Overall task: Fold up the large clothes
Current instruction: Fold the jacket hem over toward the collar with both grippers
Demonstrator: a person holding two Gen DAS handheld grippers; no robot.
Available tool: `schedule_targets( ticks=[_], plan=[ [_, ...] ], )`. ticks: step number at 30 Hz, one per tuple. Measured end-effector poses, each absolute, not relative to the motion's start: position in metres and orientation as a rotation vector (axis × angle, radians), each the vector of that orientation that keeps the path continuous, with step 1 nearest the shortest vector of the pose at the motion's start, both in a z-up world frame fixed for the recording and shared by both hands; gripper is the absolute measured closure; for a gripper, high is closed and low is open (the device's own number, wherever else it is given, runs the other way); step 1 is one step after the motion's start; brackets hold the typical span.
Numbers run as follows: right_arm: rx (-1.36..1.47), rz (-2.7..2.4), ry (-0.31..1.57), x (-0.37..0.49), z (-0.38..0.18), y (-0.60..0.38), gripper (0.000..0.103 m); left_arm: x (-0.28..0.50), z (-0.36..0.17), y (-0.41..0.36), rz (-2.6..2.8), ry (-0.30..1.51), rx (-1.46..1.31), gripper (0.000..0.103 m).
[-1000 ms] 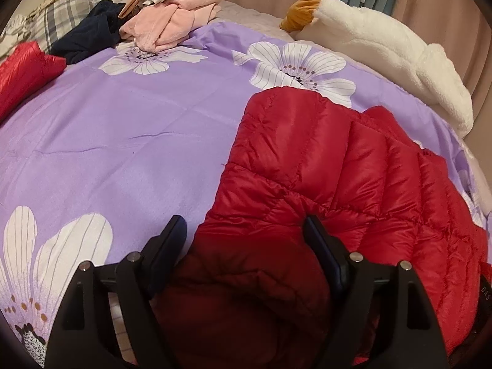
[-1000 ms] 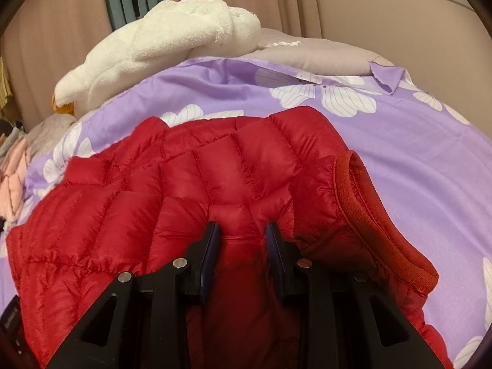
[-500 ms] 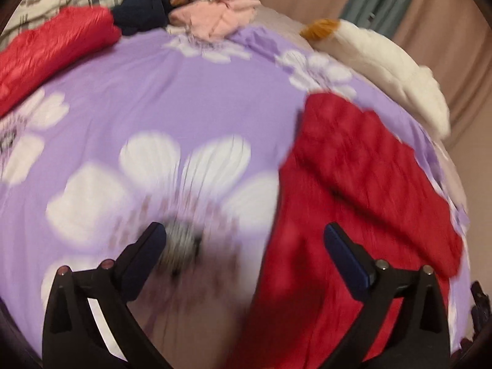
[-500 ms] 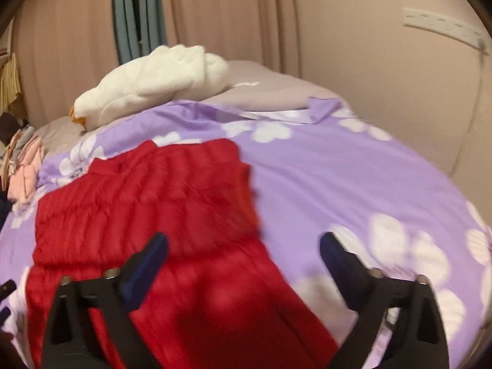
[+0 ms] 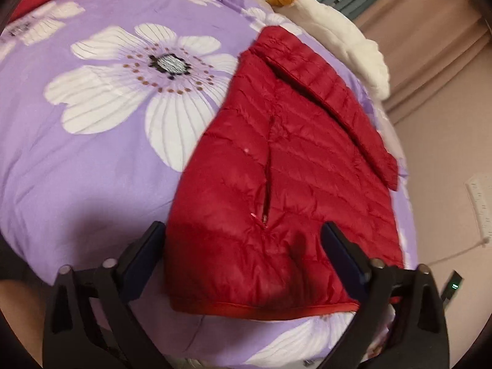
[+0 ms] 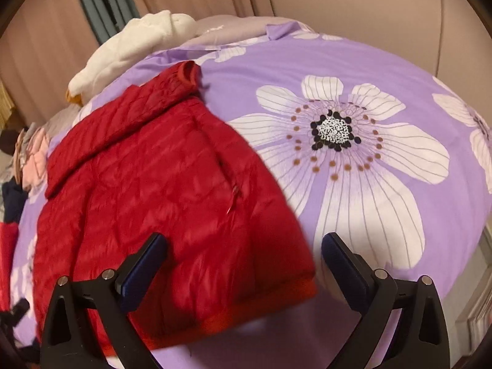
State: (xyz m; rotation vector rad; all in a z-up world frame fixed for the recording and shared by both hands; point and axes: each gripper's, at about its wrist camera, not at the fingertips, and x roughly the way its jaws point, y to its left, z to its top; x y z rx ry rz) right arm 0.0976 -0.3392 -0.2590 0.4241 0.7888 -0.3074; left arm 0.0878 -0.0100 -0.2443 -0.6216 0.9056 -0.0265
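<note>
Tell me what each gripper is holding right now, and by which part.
Nothing is held. The left gripper and right gripper both have open jaws, just widened, above the red puffer jacket, which lies free on the bedspread.

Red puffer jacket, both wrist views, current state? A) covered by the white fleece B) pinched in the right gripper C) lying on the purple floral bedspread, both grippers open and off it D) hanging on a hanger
C: the red puffer jacket lies flat on the purple floral bedspread; the left gripper and right gripper both stand wide open, pads clear of the fabric.
</note>
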Motion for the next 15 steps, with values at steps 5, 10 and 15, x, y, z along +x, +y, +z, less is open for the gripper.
schedule_targets(
  ticks=[5,10,15],
  plan=[
    [0.396,-0.316,0.776,0.099,-0.259,-0.325,0.027,0.096,-0.247,-0.028,0.069,0.912,-0.540,0.030],
    [0.418,-0.314,0.767,0.102,-0.260,-0.322,0.057,0.096,-0.248,-0.027,0.082,0.918,-0.483,0.059],
    [0.442,-0.284,0.740,0.103,-0.258,-0.319,0.083,0.096,-0.243,-0.027,0.073,0.909,-0.522,0.079]
  ],
)
